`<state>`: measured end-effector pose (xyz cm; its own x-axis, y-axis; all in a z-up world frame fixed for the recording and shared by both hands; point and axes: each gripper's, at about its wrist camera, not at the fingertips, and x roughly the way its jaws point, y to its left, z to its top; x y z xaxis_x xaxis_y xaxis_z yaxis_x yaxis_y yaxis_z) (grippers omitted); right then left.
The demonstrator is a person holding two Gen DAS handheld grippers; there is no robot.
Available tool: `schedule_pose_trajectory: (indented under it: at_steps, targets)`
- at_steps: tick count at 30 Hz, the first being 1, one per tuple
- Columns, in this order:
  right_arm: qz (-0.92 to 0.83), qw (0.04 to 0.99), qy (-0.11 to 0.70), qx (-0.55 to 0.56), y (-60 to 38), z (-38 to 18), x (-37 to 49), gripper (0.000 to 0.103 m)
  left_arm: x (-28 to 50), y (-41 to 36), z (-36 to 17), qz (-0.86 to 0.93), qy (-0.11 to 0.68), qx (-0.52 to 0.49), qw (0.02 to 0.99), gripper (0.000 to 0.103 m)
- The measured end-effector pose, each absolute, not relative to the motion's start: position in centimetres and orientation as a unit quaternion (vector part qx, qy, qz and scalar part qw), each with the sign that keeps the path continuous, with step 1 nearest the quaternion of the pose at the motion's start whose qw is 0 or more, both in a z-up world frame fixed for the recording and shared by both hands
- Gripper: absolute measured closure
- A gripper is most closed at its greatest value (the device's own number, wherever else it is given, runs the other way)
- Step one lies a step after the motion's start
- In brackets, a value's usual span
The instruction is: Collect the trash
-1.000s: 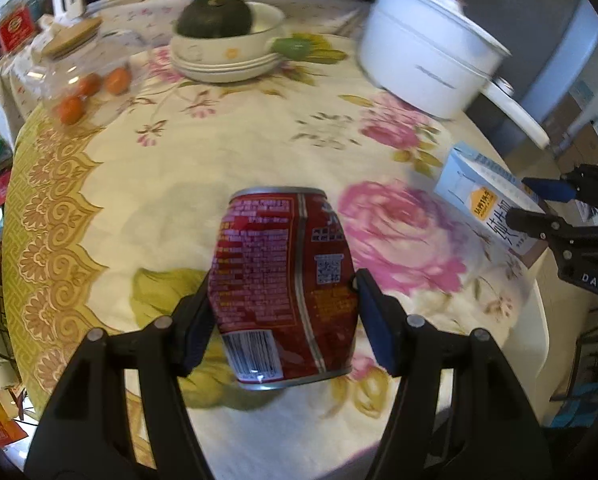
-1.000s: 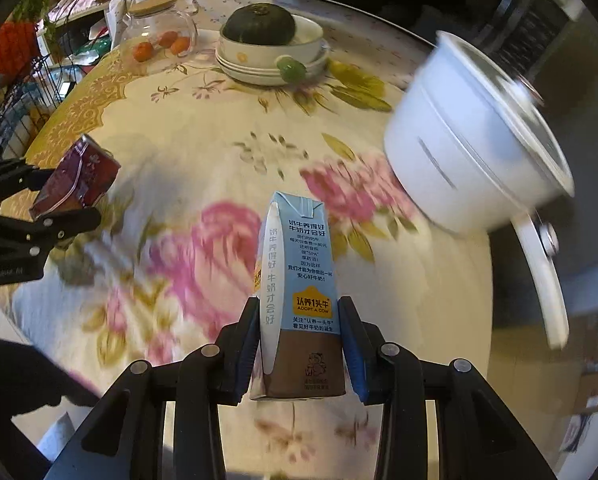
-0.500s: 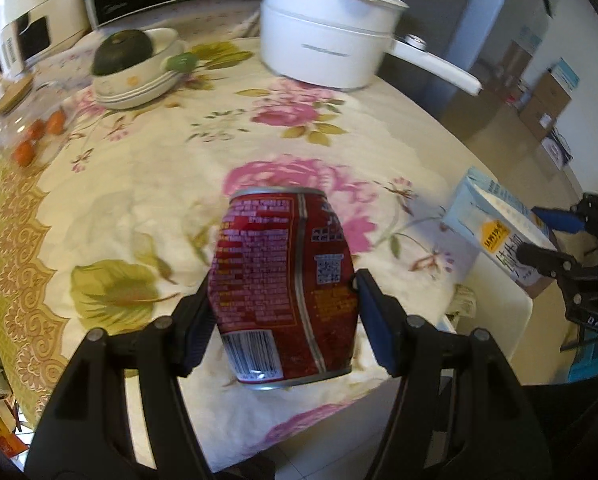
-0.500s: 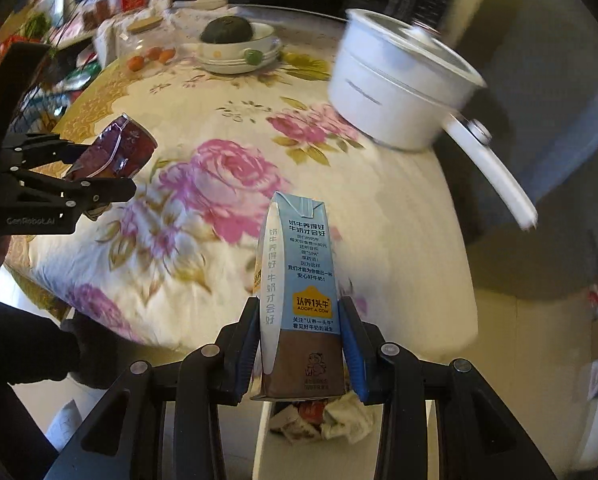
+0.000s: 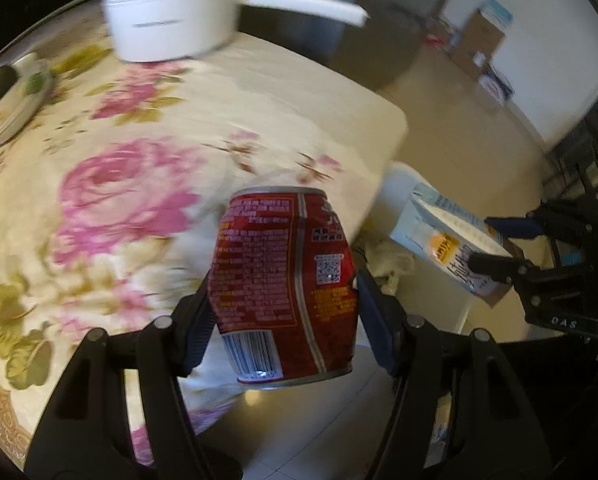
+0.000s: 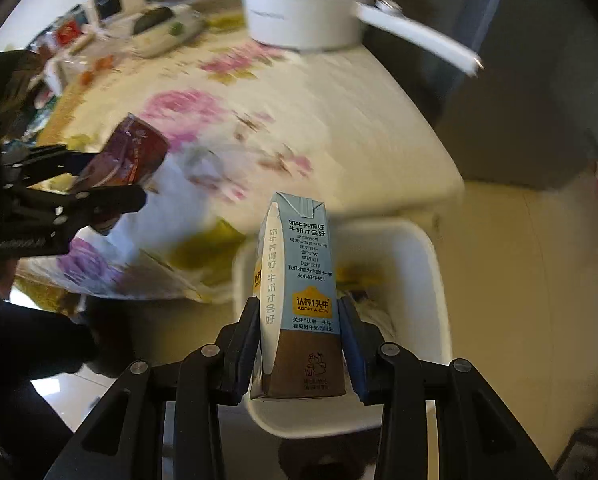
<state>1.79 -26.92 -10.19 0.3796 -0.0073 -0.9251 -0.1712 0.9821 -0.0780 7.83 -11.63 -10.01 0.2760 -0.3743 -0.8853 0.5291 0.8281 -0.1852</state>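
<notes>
My left gripper [image 5: 283, 316] is shut on a dented red drink can [image 5: 287, 292], held in the air over the table's near edge. My right gripper [image 6: 299, 344] is shut on a light blue milk carton [image 6: 299, 280], held upright above a white trash bin [image 6: 431, 280] that stands on the floor beside the table. The bin holds crumpled paper [image 6: 375, 312]. The carton [image 5: 451, 244] and right gripper [image 5: 499, 248] also show at the right of the left wrist view. The can [image 6: 131, 156] and left gripper [image 6: 99, 178] show at the left of the right wrist view.
The table has a floral cloth [image 5: 131, 168]. A white pot with a long handle [image 5: 171, 12] stands at its far side, and a bowl with a dark green squash [image 6: 159, 24] farther back. Cardboard boxes [image 5: 483, 44] stand by the far wall. The floor is tiled.
Both grippers have swung off the table toward its corner, still holding the can and carton. The carton now hangs over the white bin, which has come into view.
</notes>
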Motion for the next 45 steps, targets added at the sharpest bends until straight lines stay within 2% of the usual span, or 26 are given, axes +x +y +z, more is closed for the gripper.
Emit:
schedule_pose_trajectory:
  at_steps: [16,18,19,20,34,35,36,37,38,45]
  targets:
    - [-0.011,0.81,0.587,-0.02,-33.7,-13.9,-0.3,0.063,5.9,-19.7,-12.8,-0.341,0.53,0.124,0.767,0.036]
    - [-0.02,0.81,0.586,-0.019,-34.0,-13.8,-0.5,0.051,5.9,-20.0,-12.9,-0.342,0.529,0.128,0.766,0.036]
    - [-0.023,0.811,0.584,-0.021,-34.1,-13.7,-0.5,0.043,5.8,-20.2,-13.0,-0.342,0.529,0.129,0.766,0.036]
    - [-0.025,0.812,0.583,-0.02,-34.2,-13.6,-0.6,0.039,5.8,-20.3,-13.0,-0.343,0.529,0.131,0.765,0.036]
    - [-0.044,0.813,0.581,-0.004,-35.3,-13.3,-0.7,0.033,5.4,-21.5,-13.6,-0.344,0.519,0.158,0.767,0.036]
    - [-0.046,0.812,0.582,-0.005,-35.4,-13.3,-0.7,0.033,5.3,-21.7,-13.6,-0.343,0.513,0.157,0.771,0.035]
    - [-0.048,0.811,0.582,-0.006,-35.4,-13.4,-0.7,0.033,5.3,-21.7,-13.4,-0.348,0.504,0.154,0.775,0.023]
    - [-0.05,0.811,0.583,-0.006,-35.4,-13.4,-0.7,0.033,5.3,-21.8,-13.1,-0.352,0.489,0.151,0.784,0.006]
    - [-0.05,0.811,0.583,-0.006,-35.4,-13.5,-0.8,0.033,5.2,-21.9,-13.0,-0.35,0.481,0.151,0.789,0.001]
    - [-0.052,0.812,0.582,-0.004,-35.3,-13.5,-1.0,0.032,5.4,-21.9,-12.7,-0.34,0.474,0.151,0.798,0.0]
